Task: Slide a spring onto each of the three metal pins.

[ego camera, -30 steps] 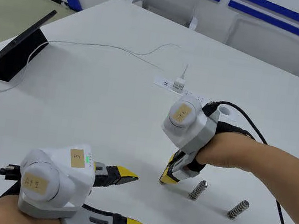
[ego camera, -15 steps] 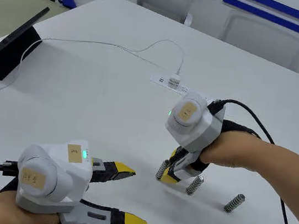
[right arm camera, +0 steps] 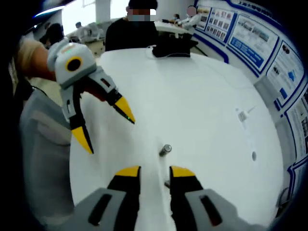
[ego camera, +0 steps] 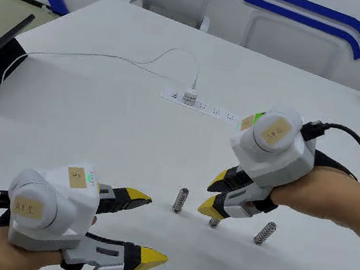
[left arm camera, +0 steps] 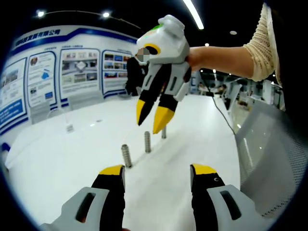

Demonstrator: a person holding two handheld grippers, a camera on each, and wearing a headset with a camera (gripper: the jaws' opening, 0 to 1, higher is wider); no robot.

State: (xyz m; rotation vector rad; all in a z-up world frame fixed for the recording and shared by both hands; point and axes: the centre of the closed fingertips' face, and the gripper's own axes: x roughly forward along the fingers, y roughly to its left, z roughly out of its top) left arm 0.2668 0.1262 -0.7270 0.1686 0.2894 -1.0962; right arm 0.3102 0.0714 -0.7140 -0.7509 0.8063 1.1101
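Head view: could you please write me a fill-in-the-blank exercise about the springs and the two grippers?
1. ___ springs stand upright on the white table.
2. The left gripper has its fingers ___ and holds nothing.
3. The fingers of the right gripper have ___ tips.
Missing words: three; open; yellow.

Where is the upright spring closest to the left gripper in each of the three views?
Head view: the spring, low centre, just beyond the left gripper.
Left gripper view: the spring, nearest of three, above the left-hand jaw.
Right gripper view: the spring, centre, seen from above, just past the jaws.
Shared landmark: the white power strip.
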